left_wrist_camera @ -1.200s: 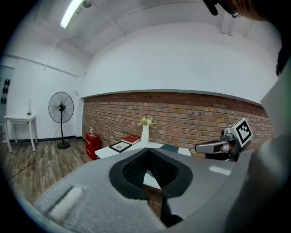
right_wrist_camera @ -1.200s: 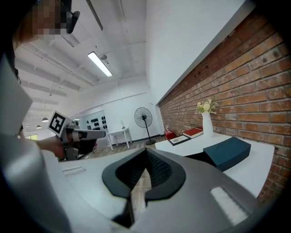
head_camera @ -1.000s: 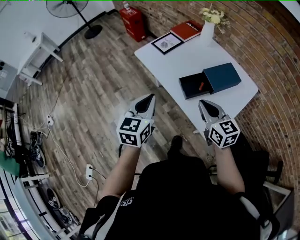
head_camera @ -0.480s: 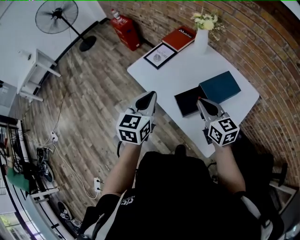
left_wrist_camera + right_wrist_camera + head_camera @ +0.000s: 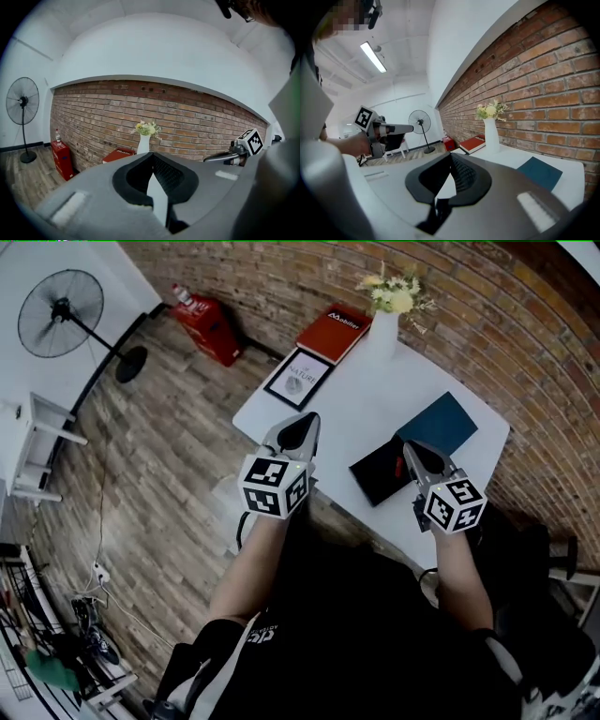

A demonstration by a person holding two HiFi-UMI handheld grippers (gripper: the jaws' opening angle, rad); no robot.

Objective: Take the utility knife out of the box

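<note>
On the white table [image 5: 361, 404] lies an open black box tray [image 5: 375, 474], with its dark blue lid [image 5: 441, 423] beside it at the right. A small red piece, the utility knife [image 5: 398, 465], peeks out in the tray by my right gripper's tip; most of it is hidden. My right gripper [image 5: 410, 448] hovers shut and empty over the tray's right end. My left gripper [image 5: 307, 420] is shut and empty over the table's near left edge. The right gripper view shows the lid [image 5: 541, 172] ahead at the right; the tray is hidden there.
A white vase with flowers [image 5: 386, 310], a red book [image 5: 333, 332] and a framed picture [image 5: 297, 379] stand at the table's far end. A brick wall [image 5: 525, 343] runs behind. A red case [image 5: 208, 326] and a standing fan [image 5: 61, 310] are on the wooden floor, left.
Both grippers have come forward from over the floor to the table. The right one now covers the tray's end; the left one has reached the table's edge. Both stayed shut.
</note>
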